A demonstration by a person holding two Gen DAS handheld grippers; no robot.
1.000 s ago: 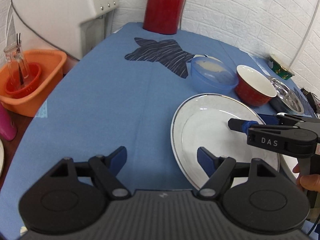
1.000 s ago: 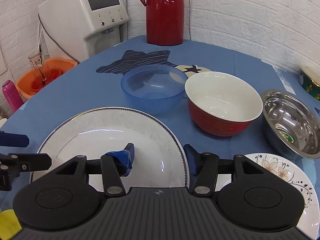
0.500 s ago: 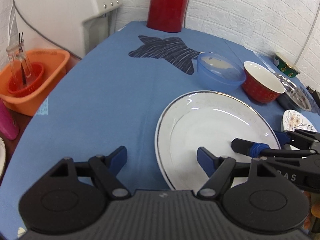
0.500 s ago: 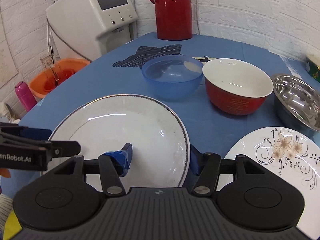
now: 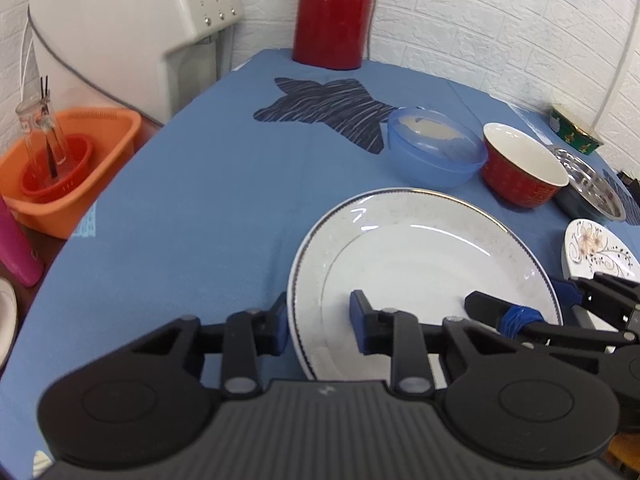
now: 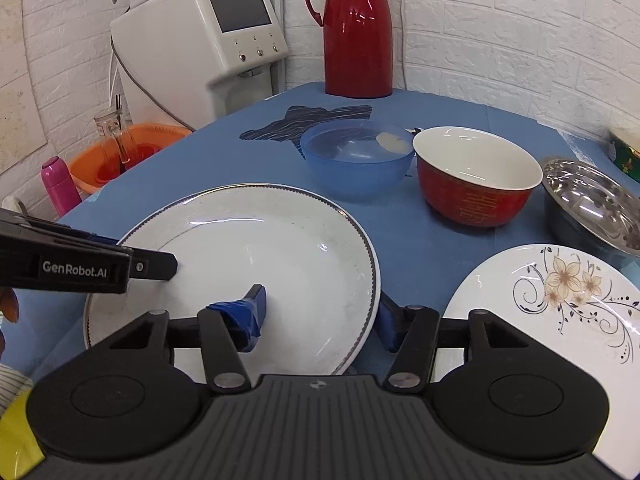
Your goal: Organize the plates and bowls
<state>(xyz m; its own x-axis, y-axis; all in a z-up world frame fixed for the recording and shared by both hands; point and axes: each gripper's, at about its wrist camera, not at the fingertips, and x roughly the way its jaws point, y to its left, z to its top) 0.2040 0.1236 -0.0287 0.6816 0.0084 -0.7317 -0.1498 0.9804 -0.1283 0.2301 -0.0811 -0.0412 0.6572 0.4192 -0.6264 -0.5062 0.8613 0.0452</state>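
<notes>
A large white plate [image 5: 424, 268] with a dark rim lies on the blue tablecloth; it also shows in the right wrist view [image 6: 248, 256]. My left gripper [image 5: 320, 326] is open and straddles its left rim, one finger outside, one over the plate. My right gripper [image 6: 320, 320] is open and straddles its right rim, one finger over the plate and one below the rim. Behind stand a blue plastic bowl [image 6: 356, 156], a red bowl [image 6: 476, 176] and a steel bowl [image 6: 596, 200]. A flowered plate [image 6: 560, 308] lies at the right.
A red thermos [image 6: 356, 28] and a white appliance [image 6: 208, 44] stand at the back. An orange basket [image 5: 60, 176] with a glass and a pink bottle [image 6: 60, 188] sit off the table's left edge. A green tin [image 5: 576, 130] is at the far right.
My left gripper has shifted right and narrowed, its fingers now astride the plate's left rim. The right gripper stays astride the right rim; the view has pulled back and risen.
</notes>
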